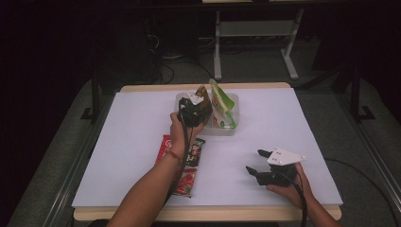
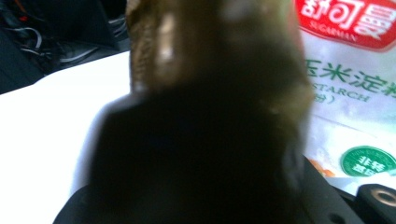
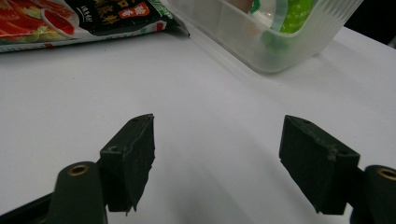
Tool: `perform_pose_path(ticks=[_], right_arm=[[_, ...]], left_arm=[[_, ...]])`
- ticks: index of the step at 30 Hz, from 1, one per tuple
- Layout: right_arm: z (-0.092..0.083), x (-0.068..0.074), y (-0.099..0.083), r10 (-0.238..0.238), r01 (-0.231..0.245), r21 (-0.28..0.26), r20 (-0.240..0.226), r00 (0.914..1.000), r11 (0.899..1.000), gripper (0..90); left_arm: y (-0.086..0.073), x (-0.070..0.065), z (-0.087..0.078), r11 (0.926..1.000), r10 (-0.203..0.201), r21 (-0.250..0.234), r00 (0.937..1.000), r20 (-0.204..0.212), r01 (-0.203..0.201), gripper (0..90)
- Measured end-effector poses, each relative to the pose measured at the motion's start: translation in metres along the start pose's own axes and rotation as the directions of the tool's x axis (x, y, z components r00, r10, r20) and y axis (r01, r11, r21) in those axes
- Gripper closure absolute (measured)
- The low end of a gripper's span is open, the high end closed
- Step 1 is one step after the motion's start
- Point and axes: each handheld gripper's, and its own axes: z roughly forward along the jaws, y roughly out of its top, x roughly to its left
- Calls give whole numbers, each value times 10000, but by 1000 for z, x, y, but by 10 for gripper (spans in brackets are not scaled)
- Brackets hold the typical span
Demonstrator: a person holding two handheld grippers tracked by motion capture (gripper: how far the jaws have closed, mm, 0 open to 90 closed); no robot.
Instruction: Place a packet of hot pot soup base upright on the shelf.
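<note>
Brown packet point(image 2: 205, 116) in left claw point(image 1: 193, 113), "SUGARMAN" starch bag point(image 2: 355, 70) behind

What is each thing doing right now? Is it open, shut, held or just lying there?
Left hand-held gripper: shut on the brown packet, over the clear tub.
Brown packet: held, tilted, at the tub.
Right hand-held gripper: open, holding nothing, over the table.
Clear tub: open, no lid on it.
Green and white starch bag: standing in the tub.
Red sauce packet: lying flat on the white table.
</note>
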Motion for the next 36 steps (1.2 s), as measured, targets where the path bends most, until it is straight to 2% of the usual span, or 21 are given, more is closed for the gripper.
perform_pose_path(ticks=[12,15,19,23,28,34,36], right_arm=[[0,-1,1,51,-51,-32,-30,10000,10000,263],[1,-1,1,90,-90,-52,-22,10000,9999,262],[1,-1,1,127,-127,-45,-24,9999,9999,262],[1,-1,1,114,-114,-40,-32,9999,9999,262],[0,-1,1,121,-121,-42,-18,9999,9999,262],[0,-2,1,110,-110,-74,4,9999,9999,262],[0,-2,1,125,-125,-64,2,9999,9999,262]], left_arm=[[-4,-4,3,9992,397,-72,9984,392,-394,708],[-4,-5,4,9991,419,-2,9970,644,-420,696],[-5,-5,7,9997,242,24,9971,723,-244,644],[-5,-4,6,9999,24,-157,9947,1024,-8,589],[-6,-5,-1,9987,95,-499,9944,1051,-43,523],[-9,-4,-9,9983,297,-542,9878,1528,-216,446],[-10,-2,-13,9982,303,-564,9836,1776,-205,413]])
